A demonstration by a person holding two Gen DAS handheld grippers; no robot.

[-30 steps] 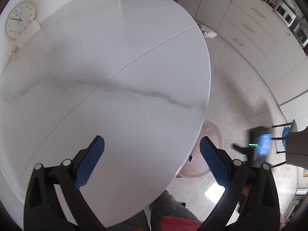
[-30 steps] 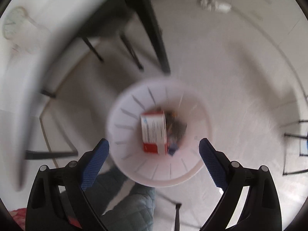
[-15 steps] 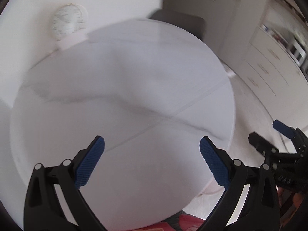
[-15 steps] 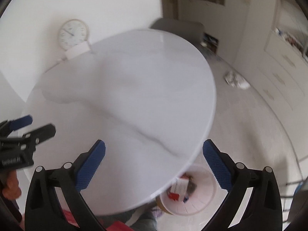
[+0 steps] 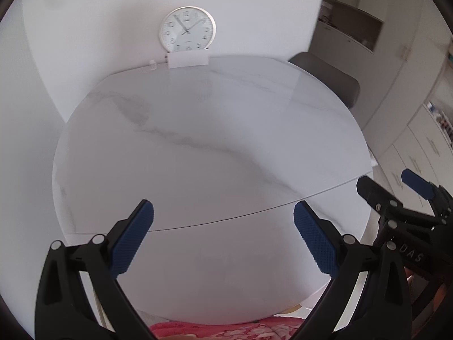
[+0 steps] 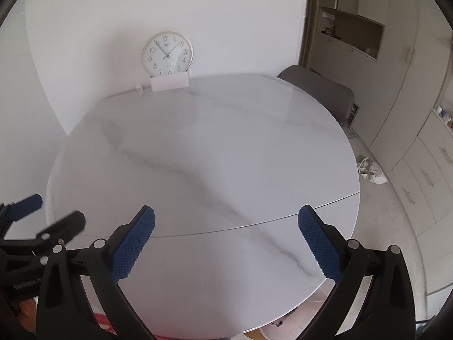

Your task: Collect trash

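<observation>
Between the blue pads of the left gripper (image 5: pixel 223 236) and of the right gripper (image 6: pixel 226 239) there is nothing, and both pairs of jaws stand wide apart above the round white table (image 6: pixel 198 153). At 12 o'clock a clock (image 6: pixel 167 53) leans on the wall. At 6 o'clock a bit of the trash bin (image 6: pixel 271 333) peeks from under the table, and at 3 o'clock a crumpled bag (image 6: pixel 371 170) lies on the floor.

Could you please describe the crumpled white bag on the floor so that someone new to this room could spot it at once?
Start at the round marble table and look past its right edge to the pale floor. There, in front of the cream drawers, lies a crumpled white bag. It is the only loose, wrinkled thing on that stretch of floor.
</observation>
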